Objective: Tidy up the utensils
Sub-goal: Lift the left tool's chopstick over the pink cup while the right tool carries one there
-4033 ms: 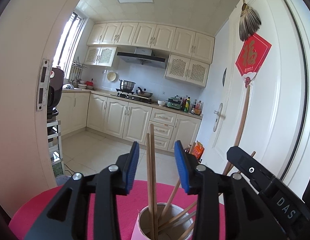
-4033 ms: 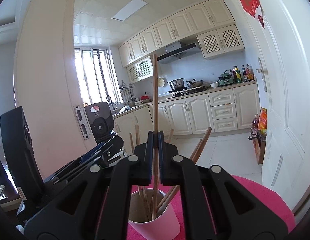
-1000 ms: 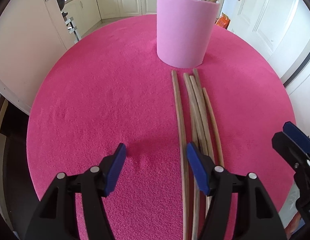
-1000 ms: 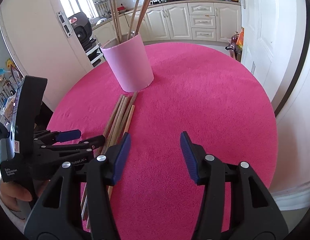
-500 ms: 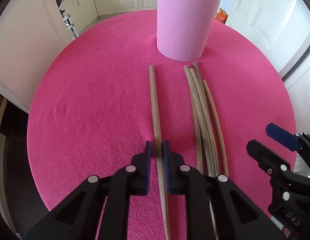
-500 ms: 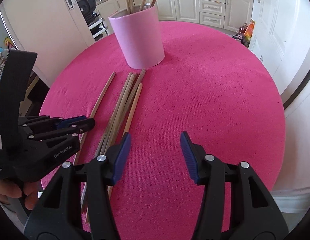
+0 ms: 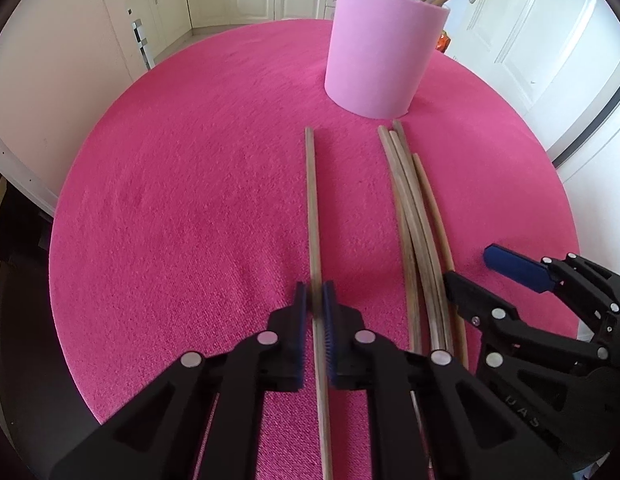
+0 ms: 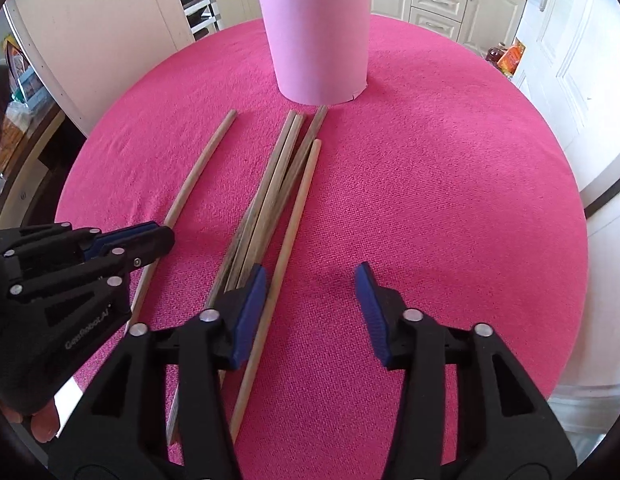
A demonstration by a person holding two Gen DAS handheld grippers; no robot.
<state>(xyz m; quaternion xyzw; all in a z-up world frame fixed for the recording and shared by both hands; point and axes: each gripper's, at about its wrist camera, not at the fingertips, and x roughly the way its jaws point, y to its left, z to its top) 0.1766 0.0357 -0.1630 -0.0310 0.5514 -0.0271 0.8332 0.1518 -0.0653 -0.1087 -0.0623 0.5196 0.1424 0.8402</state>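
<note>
Chopsticks (image 8: 270,184) by pink cup (image 8: 315,36): light, stiff, roll easily. Left gripper (image 7: 314,304) pinches lone chopstick (image 7: 311,200) near its end; right gripper (image 8: 310,292) jaws closing, nothing pinched yet.

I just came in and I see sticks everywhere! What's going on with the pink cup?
A person holding a gripper in each hand is tidying wooden chopsticks on a round pink table. The left gripper is shut on one chopstick that lies apart from the others. The right gripper is closing around the outermost chopstick of the bundle, not pressing on it yet. The pink cup behind them already has several chopsticks standing in it.
</note>
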